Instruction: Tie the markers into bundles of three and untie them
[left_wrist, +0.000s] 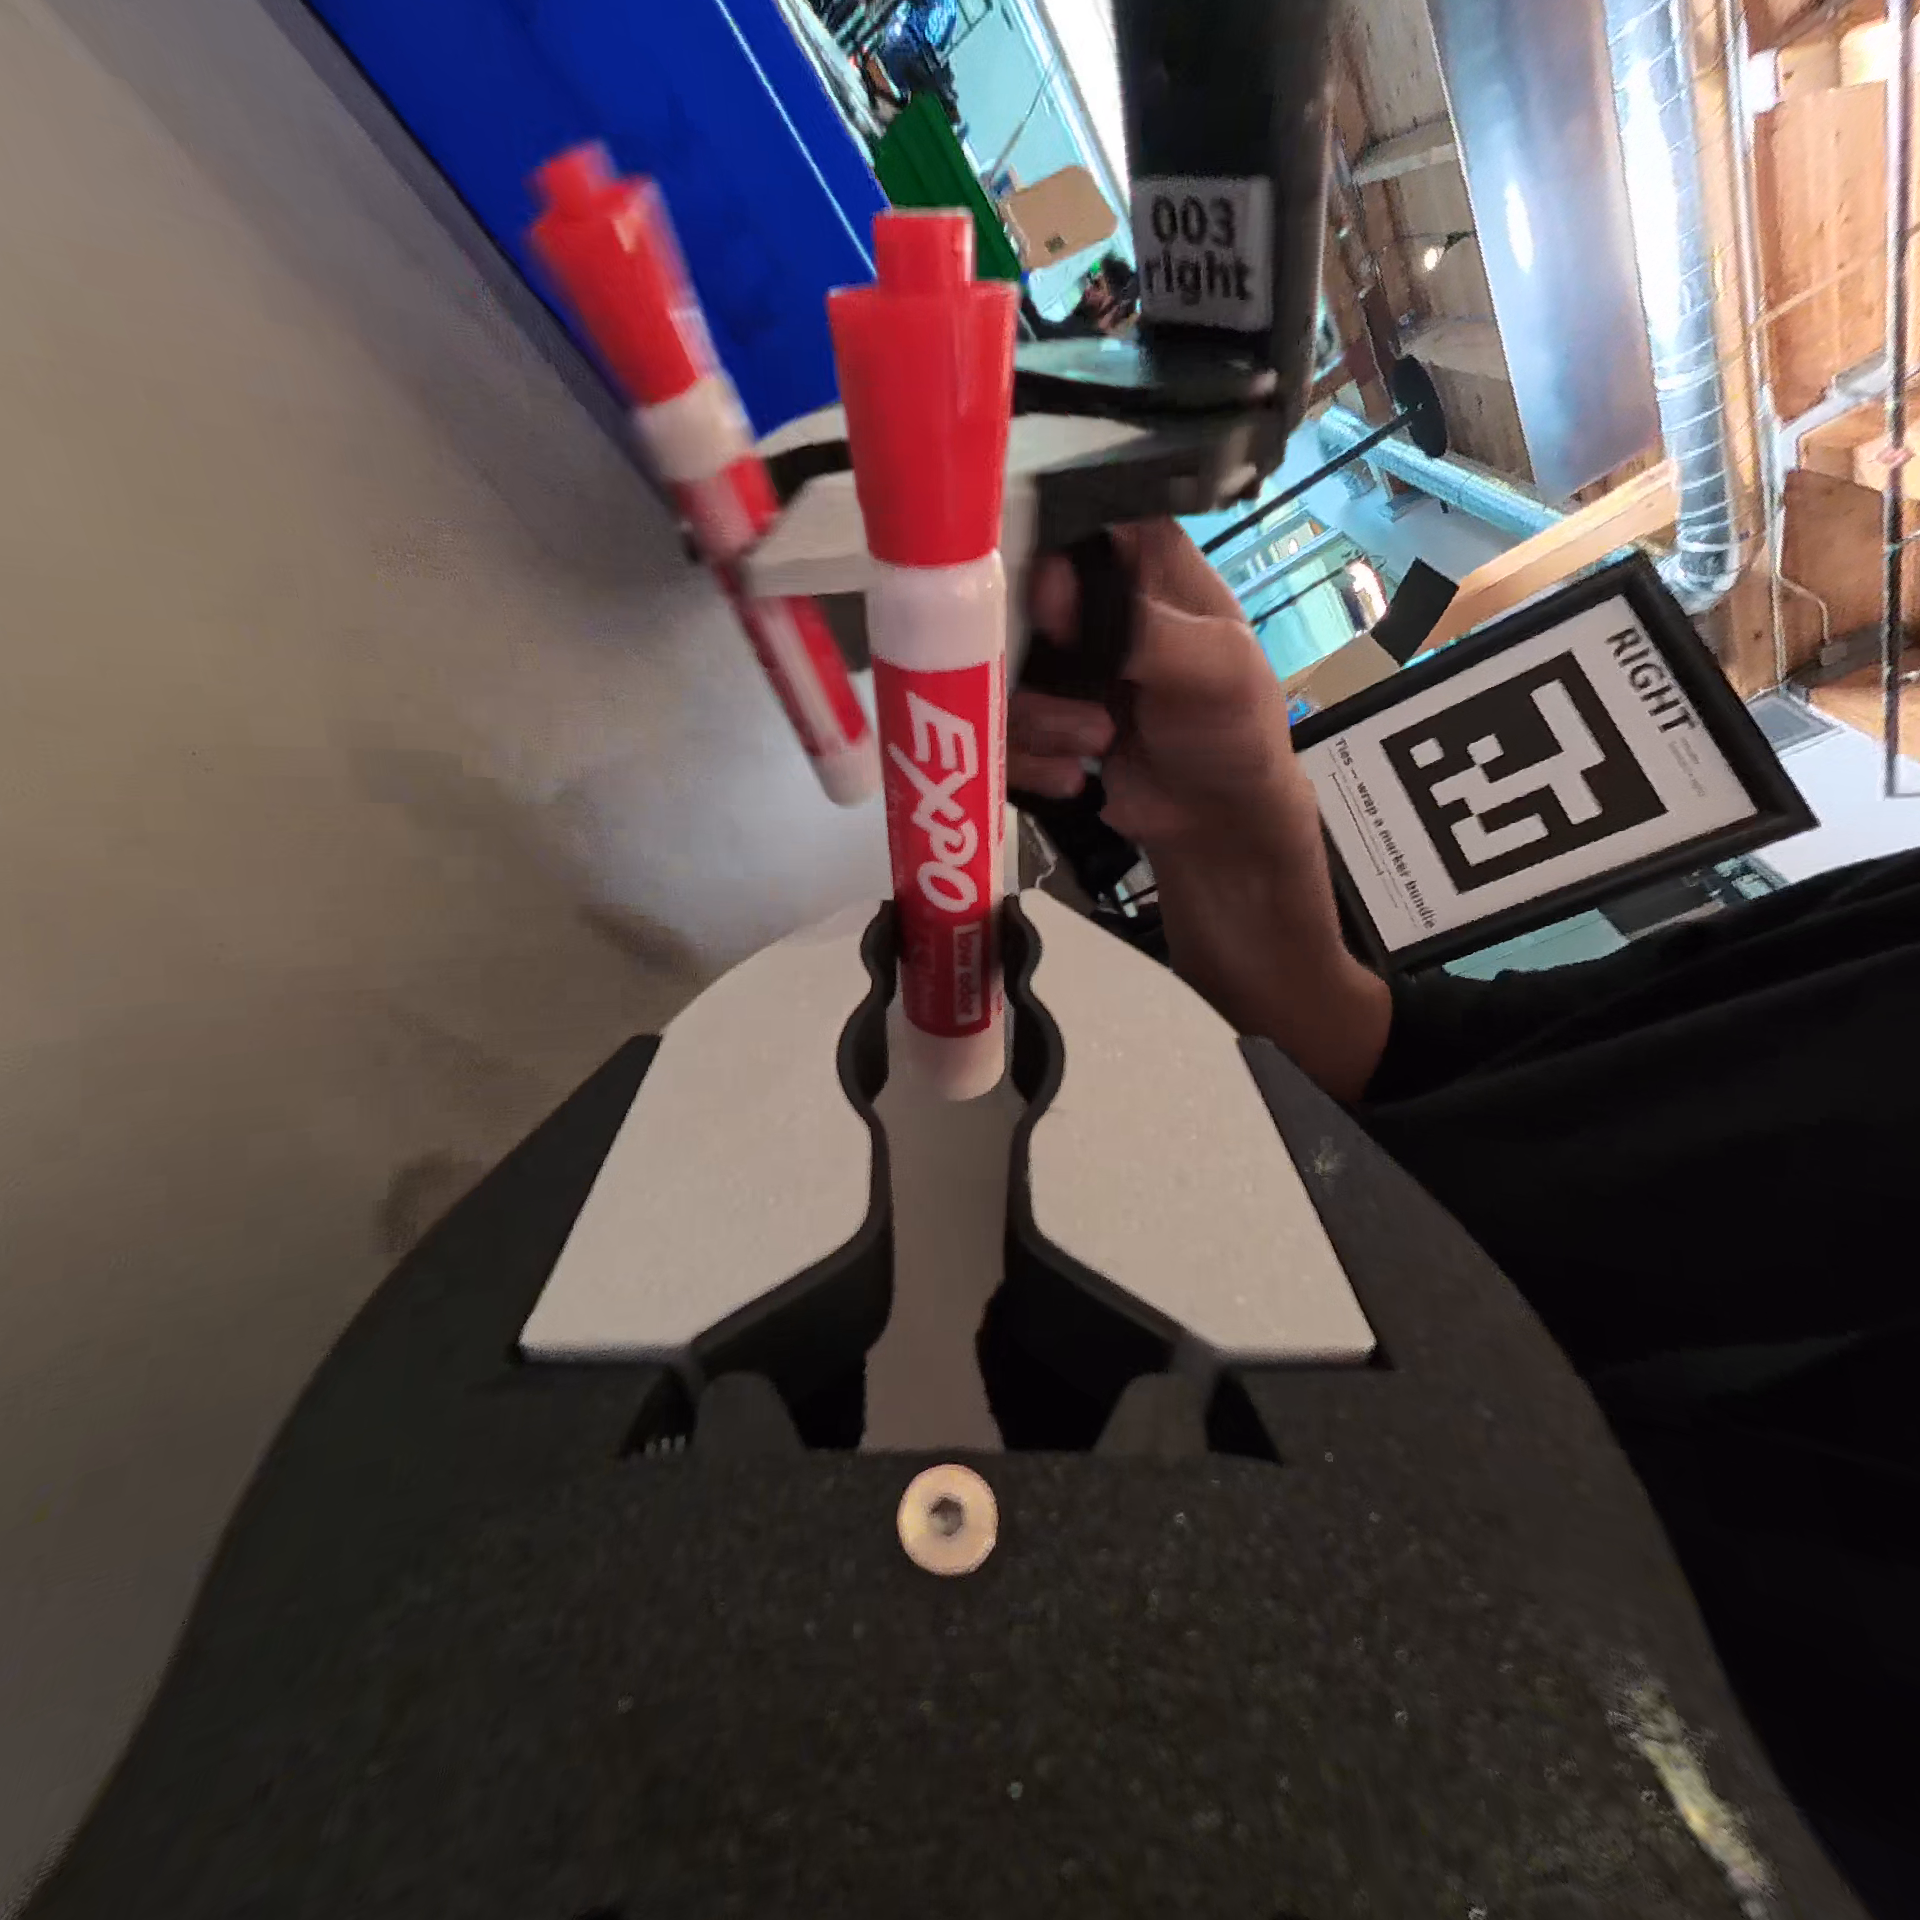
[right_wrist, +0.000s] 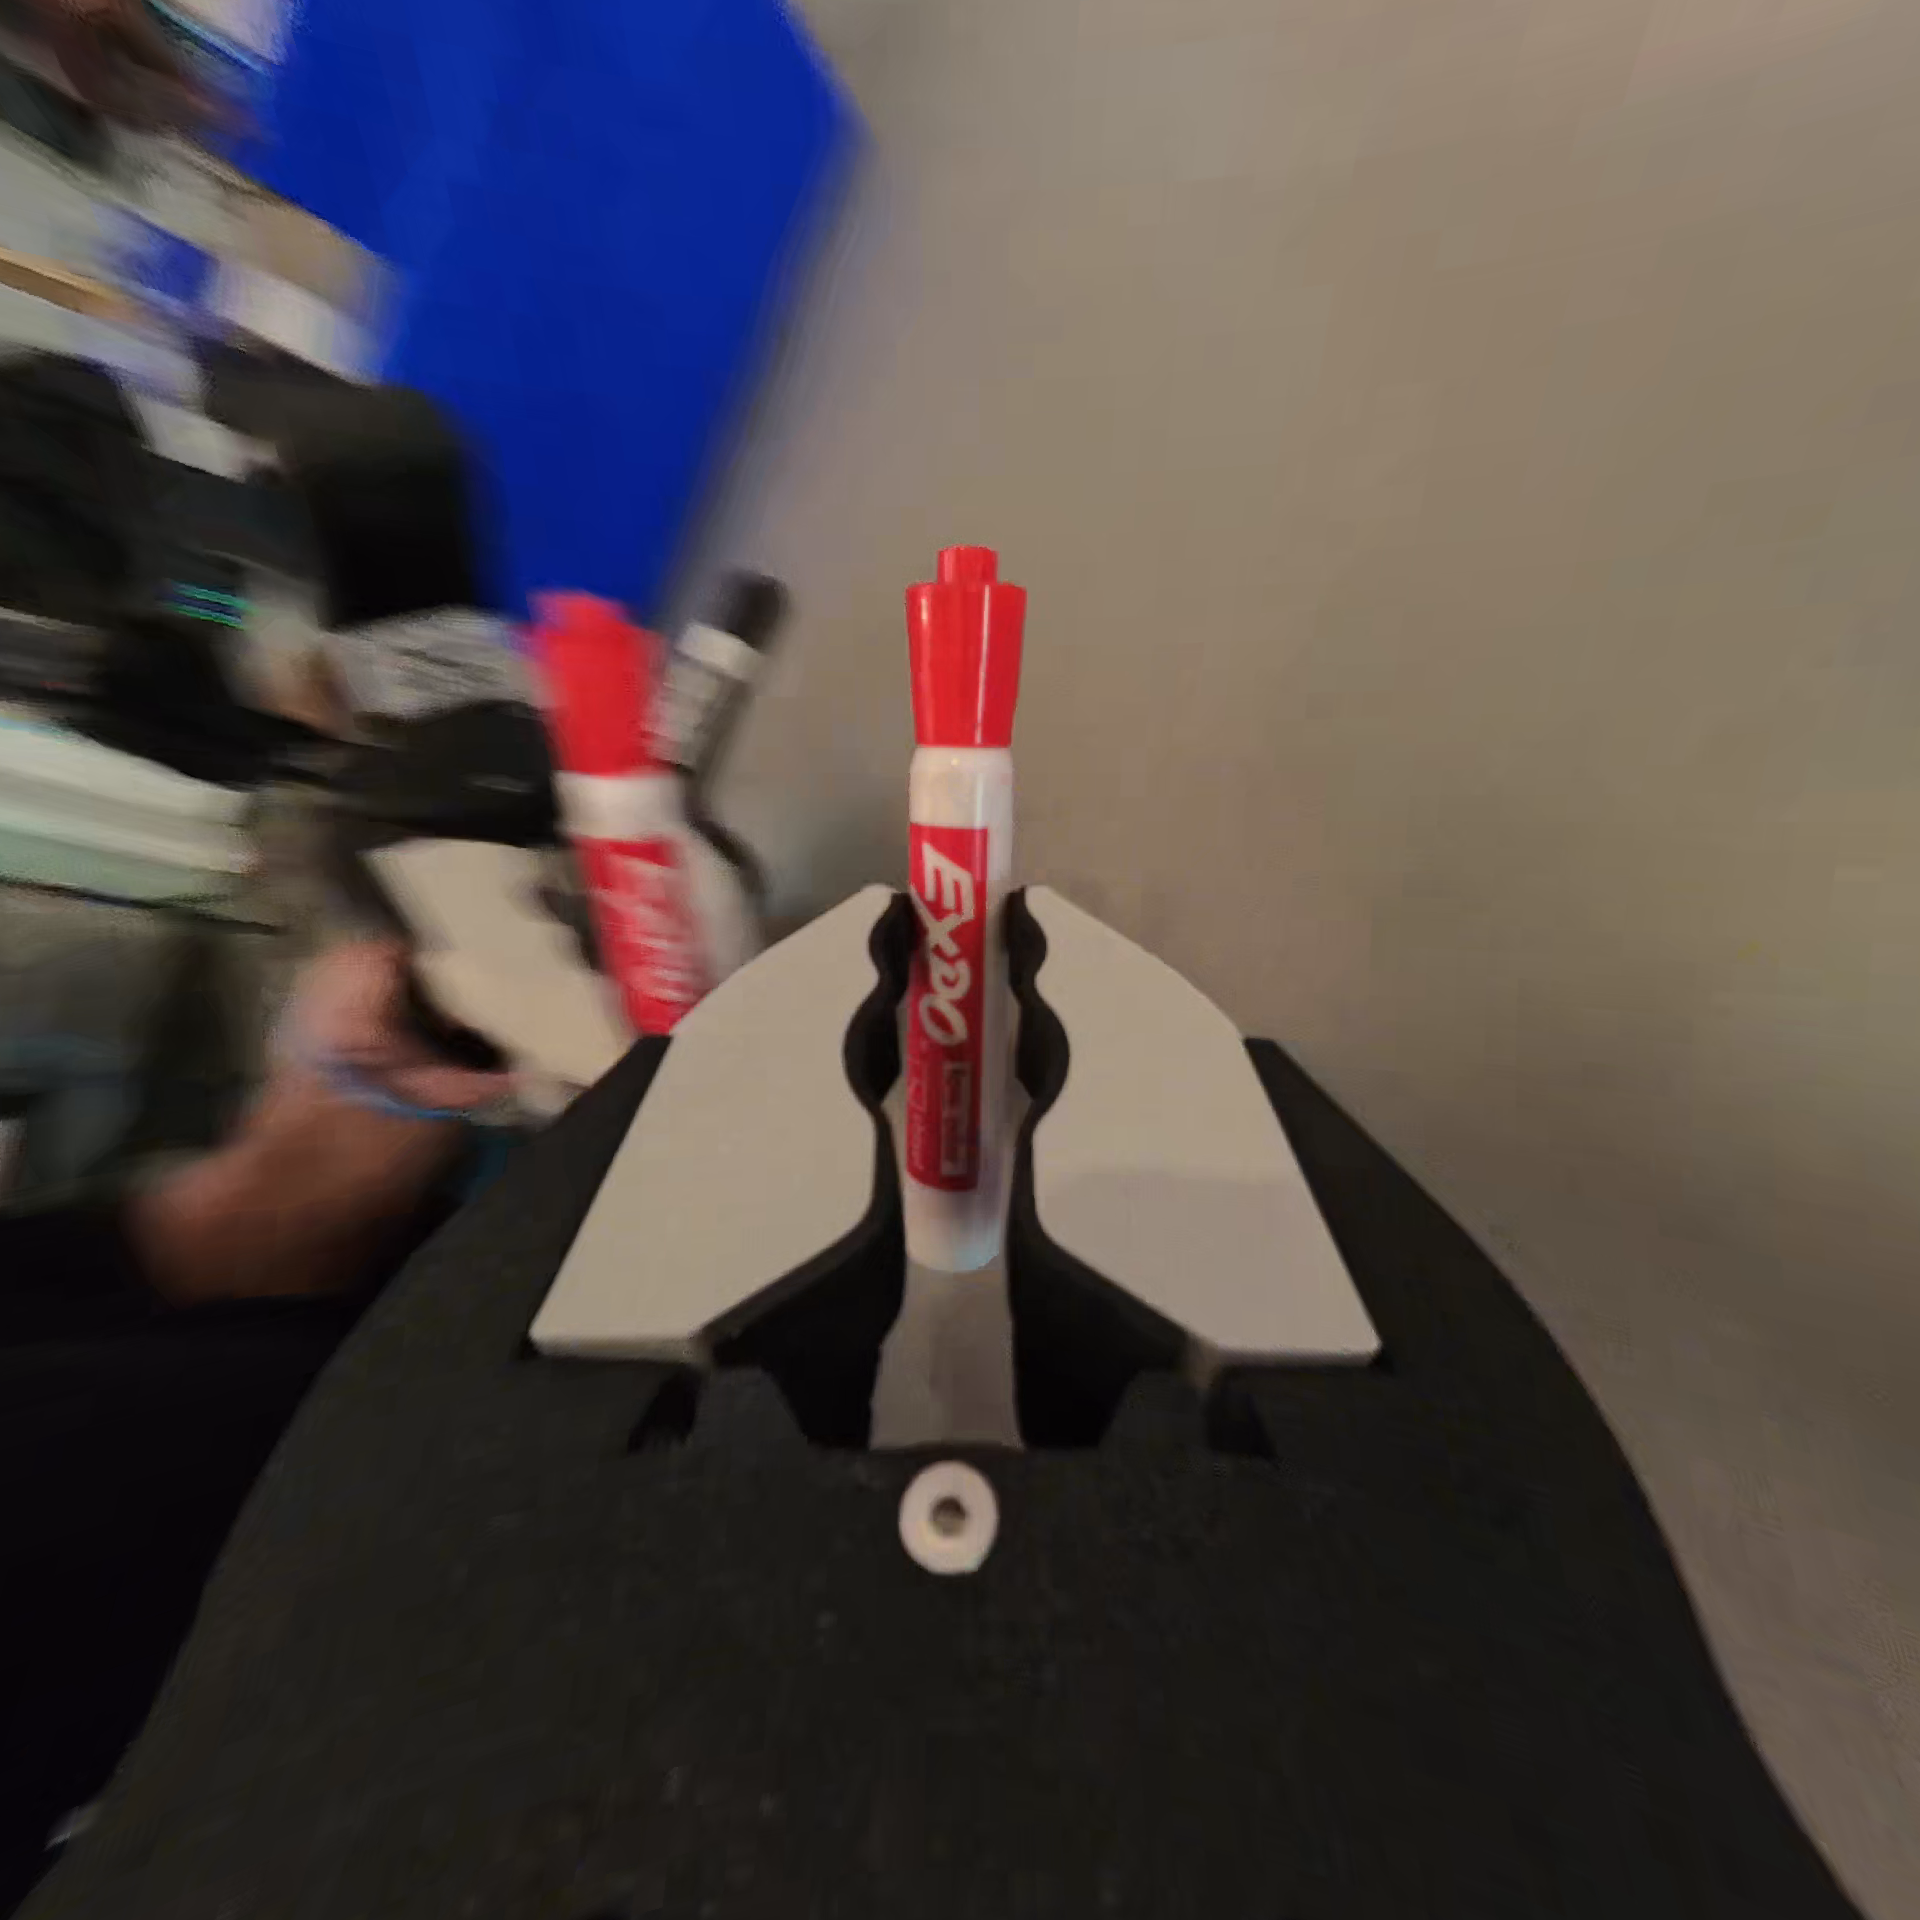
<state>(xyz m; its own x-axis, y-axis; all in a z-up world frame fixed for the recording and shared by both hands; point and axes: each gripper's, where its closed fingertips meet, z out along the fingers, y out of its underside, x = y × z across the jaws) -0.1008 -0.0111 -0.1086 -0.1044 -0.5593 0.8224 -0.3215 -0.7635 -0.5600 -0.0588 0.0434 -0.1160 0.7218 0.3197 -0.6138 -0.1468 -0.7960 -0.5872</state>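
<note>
The left gripper (left_wrist: 948, 935) is clenched on a red marker (left_wrist: 935, 665), pinching the barrel low down so the capped end juts out toward twelve o'clock in the left wrist view. The right gripper (right_wrist: 961, 914) is likewise clamped on a second red marker (right_wrist: 961, 883), gripped nearer mid-barrel, cap forward.

Outward from there, in the left wrist view the right gripper (left_wrist: 727, 551) shows at about eleven o'clock with its marker (left_wrist: 717, 499) blurred and tilted, just beside the near one, apparently not touching it. The person's right hand (left_wrist: 1153, 717) is wrapped round its black handle at about one o'clock. In the right wrist view the left gripper (right_wrist: 540, 935) sits at nine to ten o'clock, smeared by motion, and beside its red marker (right_wrist: 623, 810) there seems to be a black-capped marker (right_wrist: 727, 665); whether that one is held or merely behind, I cannot tell.

By my reckoning the task is early: markers are being gathered, and no tie or band shows anywhere, so bundling and all the untying remain.

Both grippers are held up off the pale worktop (left_wrist: 260, 831), angled toward each other. A blue panel (left_wrist: 644, 156) stands beyond, and a framed card (left_wrist: 1538, 769) sits at three o'clock in the left wrist view.
</note>
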